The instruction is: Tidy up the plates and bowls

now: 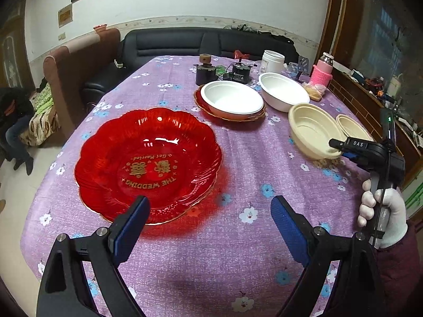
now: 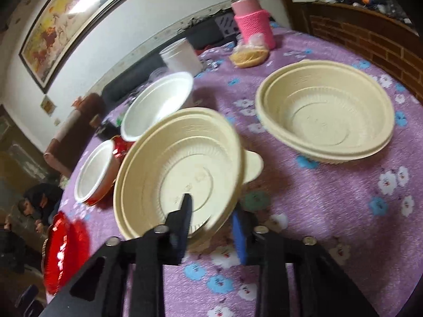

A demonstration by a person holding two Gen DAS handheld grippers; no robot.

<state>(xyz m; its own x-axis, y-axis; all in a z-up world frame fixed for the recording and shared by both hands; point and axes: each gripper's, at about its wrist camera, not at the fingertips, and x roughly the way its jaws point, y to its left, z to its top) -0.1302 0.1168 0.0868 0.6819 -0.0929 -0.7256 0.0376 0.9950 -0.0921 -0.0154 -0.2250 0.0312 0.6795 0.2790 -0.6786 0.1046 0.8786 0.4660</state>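
Observation:
My right gripper [image 2: 211,227] is shut on the rim of a cream bowl [image 2: 182,171], which is tilted and slightly lifted; it also shows in the left wrist view [image 1: 312,129]. A second cream bowl [image 2: 327,113] sits to its right on the cloth. My left gripper [image 1: 208,224] is open and empty just in front of a big red wedding plate [image 1: 148,163]. A white bowl [image 1: 231,100] rests on another red plate [image 1: 203,104]. A second white bowl [image 1: 283,91] stands behind, to the right.
The table has a purple flowered cloth [image 1: 238,158]. At the far end stand a white jar [image 1: 272,62], a pink-sleeved bottle [image 1: 322,72], a bag of food [image 1: 314,91] and dark gadgets [image 1: 219,72]. A wooden cabinet [image 1: 370,100] flanks the right side.

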